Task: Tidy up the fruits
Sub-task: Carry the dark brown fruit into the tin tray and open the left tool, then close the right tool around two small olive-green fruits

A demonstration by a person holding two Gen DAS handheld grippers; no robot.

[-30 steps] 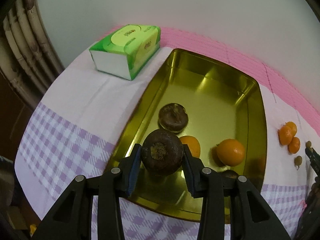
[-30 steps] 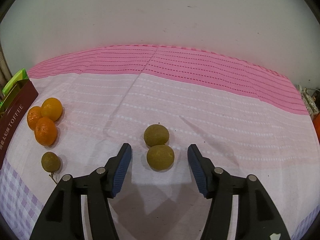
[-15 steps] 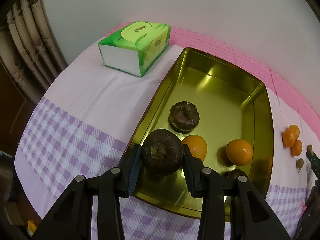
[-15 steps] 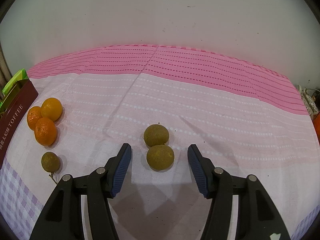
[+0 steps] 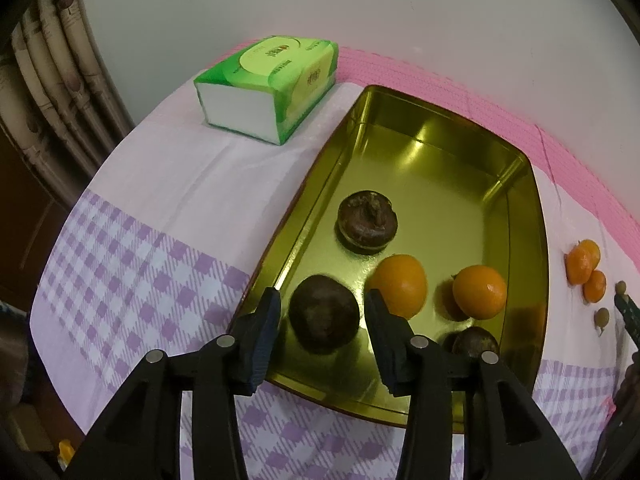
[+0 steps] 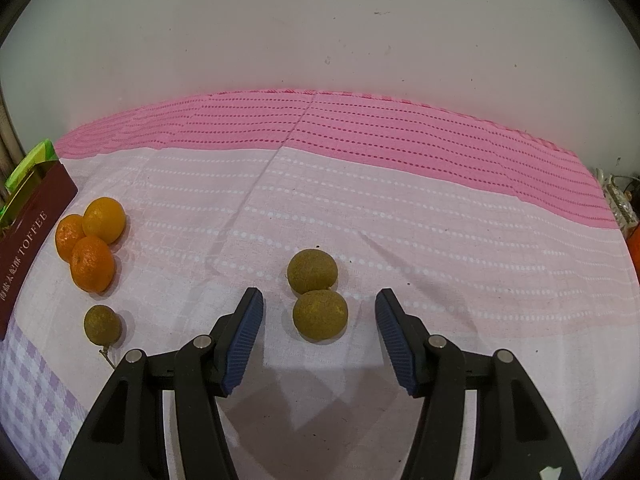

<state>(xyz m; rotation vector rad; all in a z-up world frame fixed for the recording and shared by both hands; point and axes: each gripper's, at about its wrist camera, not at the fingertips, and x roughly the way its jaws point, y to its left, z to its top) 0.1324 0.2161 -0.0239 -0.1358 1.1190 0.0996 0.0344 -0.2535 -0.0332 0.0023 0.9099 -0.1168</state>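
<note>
The tablecloth (image 6: 400,208), pink at the back and purple-checked at the front, covered the whole surface. On it lay a gold tin tray (image 5: 532,216), with a green tissue pack (image 5: 268,88) beside its far left corner.

The left gripper (image 5: 323,316) hung over the tray's near left corner. Its jaws had just been opening, and a dark brown fruit (image 5: 324,318) sat between them on the tray floor, with a gap showing at each pad. The right gripper (image 6: 319,330) was over the cloth, its jaws spread and touching nothing; the nearer of two greenish-brown fruits (image 6: 319,314) lay between them, touching the farther one (image 6: 312,271).

The tray also held a second dark fruit (image 5: 368,222), two oranges (image 5: 400,285) and (image 5: 479,297), and another dark fruit (image 5: 474,342) partly hidden behind the gripper. Three small oranges (image 6: 90,246) clustered on the cloth just beside the tray's outer wall, with one small greenish-brown fruit (image 6: 102,324) near them.
</note>
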